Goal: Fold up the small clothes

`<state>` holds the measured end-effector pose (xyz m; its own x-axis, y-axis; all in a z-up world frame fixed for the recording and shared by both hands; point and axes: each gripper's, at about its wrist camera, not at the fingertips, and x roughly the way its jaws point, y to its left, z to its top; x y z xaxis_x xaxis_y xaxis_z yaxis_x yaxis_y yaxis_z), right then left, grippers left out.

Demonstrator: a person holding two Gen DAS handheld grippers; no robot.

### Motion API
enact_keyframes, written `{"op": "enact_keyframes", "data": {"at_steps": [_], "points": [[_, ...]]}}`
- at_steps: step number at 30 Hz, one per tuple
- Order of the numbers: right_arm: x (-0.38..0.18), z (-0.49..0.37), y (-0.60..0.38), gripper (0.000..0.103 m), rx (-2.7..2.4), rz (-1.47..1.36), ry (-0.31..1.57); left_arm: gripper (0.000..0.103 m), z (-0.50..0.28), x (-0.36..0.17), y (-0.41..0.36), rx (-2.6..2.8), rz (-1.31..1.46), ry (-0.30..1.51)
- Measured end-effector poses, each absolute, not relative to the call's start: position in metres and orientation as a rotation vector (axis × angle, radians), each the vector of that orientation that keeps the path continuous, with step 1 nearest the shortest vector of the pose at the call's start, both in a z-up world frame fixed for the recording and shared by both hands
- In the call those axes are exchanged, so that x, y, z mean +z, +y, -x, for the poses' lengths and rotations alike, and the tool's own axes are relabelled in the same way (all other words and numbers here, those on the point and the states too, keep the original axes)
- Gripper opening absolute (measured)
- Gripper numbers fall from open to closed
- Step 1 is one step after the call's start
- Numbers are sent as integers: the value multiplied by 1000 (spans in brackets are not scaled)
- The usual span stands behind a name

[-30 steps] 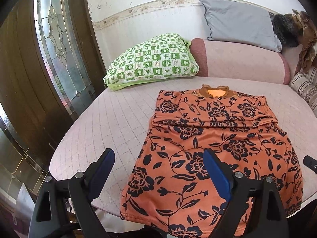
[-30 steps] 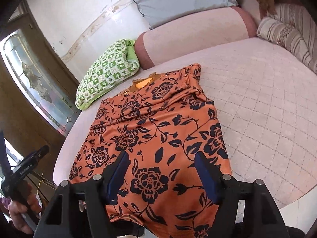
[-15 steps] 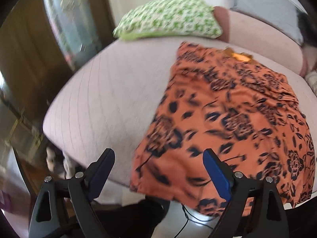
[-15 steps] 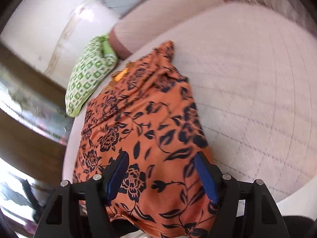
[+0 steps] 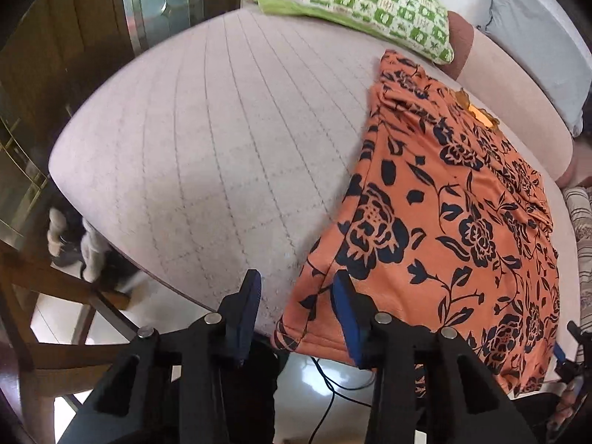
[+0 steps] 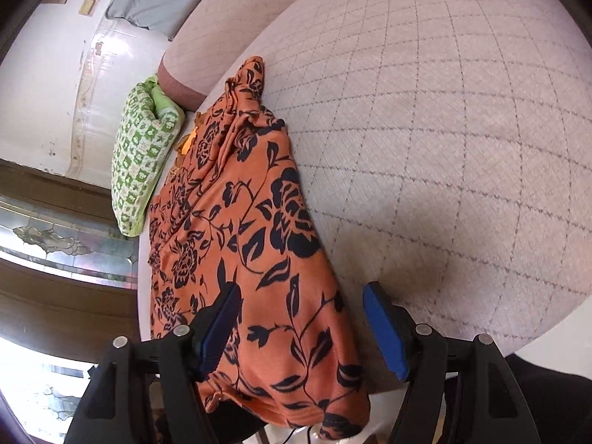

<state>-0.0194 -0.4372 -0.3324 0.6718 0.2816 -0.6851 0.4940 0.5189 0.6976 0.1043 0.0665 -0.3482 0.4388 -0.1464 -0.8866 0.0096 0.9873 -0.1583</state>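
An orange top with black flowers (image 5: 444, 229) lies flat on the quilted pink bed, its hem hanging over the near edge. My left gripper (image 5: 296, 296) is open, its jaws straddling the garment's near left hem corner. In the right wrist view the same top (image 6: 236, 222) runs up the left side. My right gripper (image 6: 299, 314) is open around the near right hem corner, blue pads on either side of the cloth.
A green checked pillow (image 5: 355, 0) and a grey pillow (image 5: 536, 44) lie at the bed's head against a pink bolster (image 5: 518, 111). A wooden chair (image 5: 48, 296) and floor cables sit below the bed (image 5: 185, 148) edge. A striped cushion (image 5: 581, 222) is at the right.
Both grippers have dropped and moved outward to the hem corners at the bed's near edge. The left jaws have narrowed around the corner; the right stays wide.
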Motion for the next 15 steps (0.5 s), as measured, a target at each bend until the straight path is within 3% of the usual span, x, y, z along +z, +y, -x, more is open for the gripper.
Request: {"op": "enact_keyframes", "data": {"at_steps": [2, 5, 11, 13, 15], "points": [[-332, 22, -437, 72, -126, -1051, 882, 42, -107, -349, 66, -110, 141, 1110], [-334, 25, -438, 72, -105, -1069, 897, 68, -111, -355, 58, -181, 131, 1132], [-342, 30, -436, 72, -51, -1109, 935, 68, -120, -369, 49, -234, 141, 1144], [-346, 32, -436, 72, -32, -1132, 940, 55, -119, -366, 47, -266, 134, 1118], [-350, 33, -438, 72, -15, -1169, 937, 30, -117, -364, 43, -316, 131, 1108]]}}
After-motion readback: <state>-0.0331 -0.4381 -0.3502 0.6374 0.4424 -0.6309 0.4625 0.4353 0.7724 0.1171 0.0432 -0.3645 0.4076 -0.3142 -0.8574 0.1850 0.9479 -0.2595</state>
